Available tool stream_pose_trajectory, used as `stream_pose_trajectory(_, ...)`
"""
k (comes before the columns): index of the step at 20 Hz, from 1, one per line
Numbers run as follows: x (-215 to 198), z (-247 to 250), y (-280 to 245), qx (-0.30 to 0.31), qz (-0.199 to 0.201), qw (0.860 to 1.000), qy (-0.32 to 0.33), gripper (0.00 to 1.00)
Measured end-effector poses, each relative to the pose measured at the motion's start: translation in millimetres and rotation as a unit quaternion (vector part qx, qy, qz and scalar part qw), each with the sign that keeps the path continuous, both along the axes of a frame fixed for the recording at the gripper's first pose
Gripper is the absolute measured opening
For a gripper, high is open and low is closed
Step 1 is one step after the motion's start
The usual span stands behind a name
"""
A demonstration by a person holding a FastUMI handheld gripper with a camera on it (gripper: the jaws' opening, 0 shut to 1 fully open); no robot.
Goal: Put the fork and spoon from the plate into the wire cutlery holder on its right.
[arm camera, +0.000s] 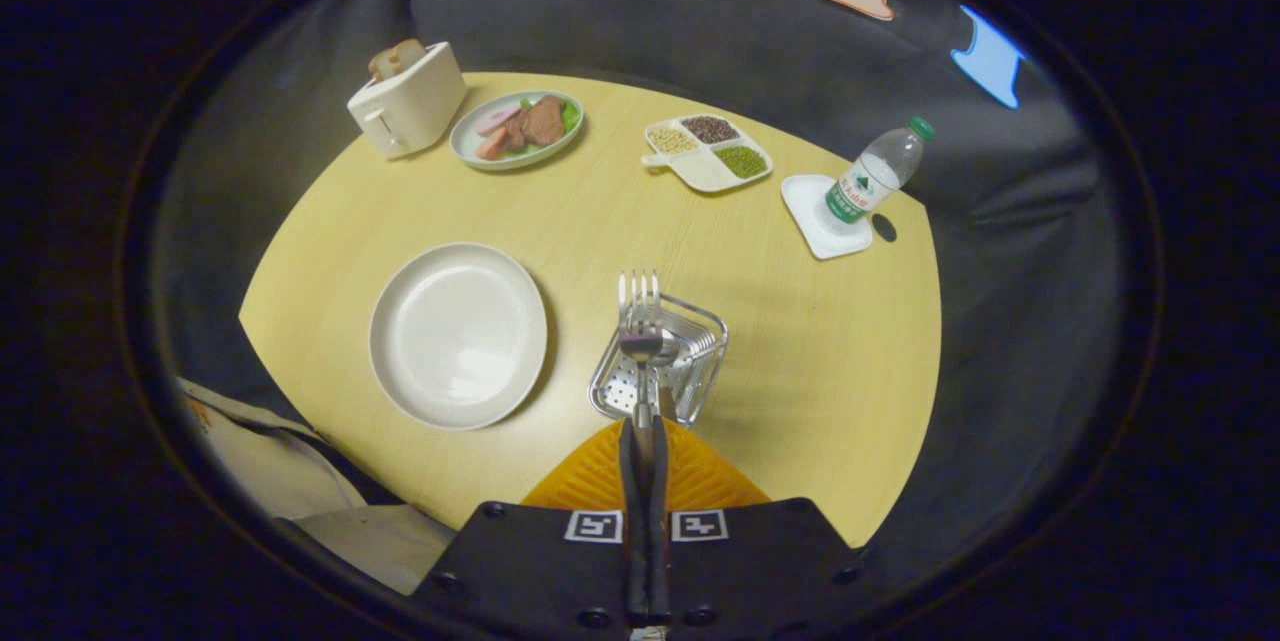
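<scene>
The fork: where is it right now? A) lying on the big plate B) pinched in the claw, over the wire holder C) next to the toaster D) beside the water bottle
B: the claw is closed on the handle of the fork, whose prongs point out over the wire holder; the big plate is bare.

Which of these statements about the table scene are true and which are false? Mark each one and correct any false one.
1. The fingers are closed on the handle of a silver metal fork. True.
2. The round cream plate has a spoon lying on it. False: the plate is bare.
3. The fork hangs above the silver wire cutlery holder, tines pointing away from the fingers. True.
4. The clear plastic water bottle lies on its side on the yellow table. False: it stands on a white square coaster.
5. The cream toaster stands beside a plate of meat. True.
</scene>
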State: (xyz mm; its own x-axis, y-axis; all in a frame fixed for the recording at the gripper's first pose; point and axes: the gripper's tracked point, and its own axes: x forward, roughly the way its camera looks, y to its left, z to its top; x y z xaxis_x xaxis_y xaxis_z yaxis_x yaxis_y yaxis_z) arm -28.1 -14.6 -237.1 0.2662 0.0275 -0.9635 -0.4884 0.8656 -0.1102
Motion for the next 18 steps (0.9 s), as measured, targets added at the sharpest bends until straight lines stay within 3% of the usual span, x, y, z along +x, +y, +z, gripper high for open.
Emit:
stream_pose_trajectory(6, -2, -5, -12, -0.01, -0.016, 0.999, 0.04, 0.04)
stream_pose_trajectory(14, 0, -7, -15, -0.021, -0.015, 0.999, 0.039, 0.08)
stream_pose_trajectory(18, 5, -3, -15, -0.013, -0.027, 0.999, 0.02, 0.2)
